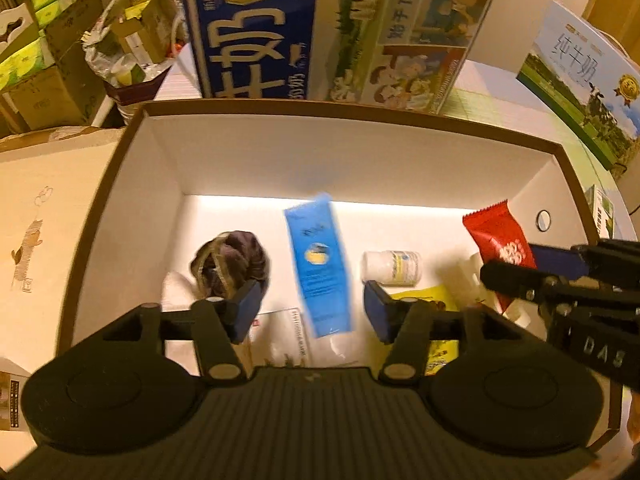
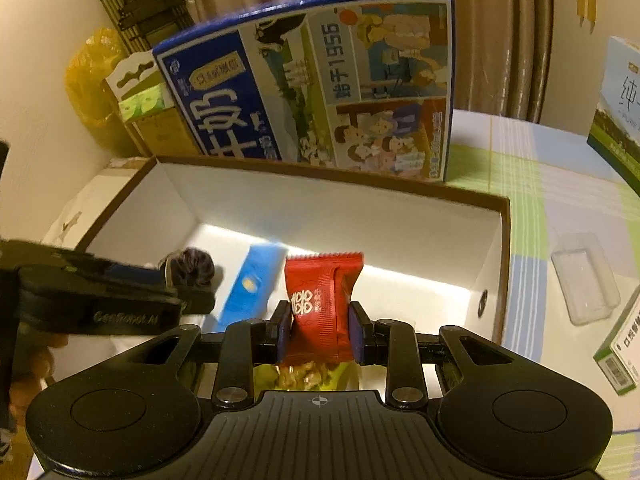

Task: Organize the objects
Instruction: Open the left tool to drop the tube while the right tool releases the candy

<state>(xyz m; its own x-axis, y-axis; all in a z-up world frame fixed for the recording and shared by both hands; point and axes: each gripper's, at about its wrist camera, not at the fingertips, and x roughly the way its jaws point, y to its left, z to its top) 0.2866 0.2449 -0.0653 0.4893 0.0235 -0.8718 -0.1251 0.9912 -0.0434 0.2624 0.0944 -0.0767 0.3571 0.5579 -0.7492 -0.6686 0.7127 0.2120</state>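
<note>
Two grippers are seen over the open box, and only one is loaded. The right gripper [image 2: 319, 334] is clamped on a red packet [image 2: 322, 304], pinched across its lower half with the packet standing upright, its long axis pointing up and away from the pads, crimped top edge uppermost. The packet is held above the box [image 2: 505, 240], over the right-hand part of the white floor, so the drop is judged to lie straight below; a yellow pouch [image 2: 308, 376] is glimpsed directly beneath it.

The left gripper [image 1: 312, 308] is spread wide with nothing between its pads. A blue tube [image 1: 318, 266] is blurred in the gap ahead of it, long axis running away from the gripper; whether it lies on the floor or is in mid-air cannot be told. To the tube's left a dark bundle [image 1: 230, 264] is seen, to its right a small white bottle [image 1: 394, 266]. A milk carton [image 2: 320, 92] is stood behind the box's far wall.
</note>
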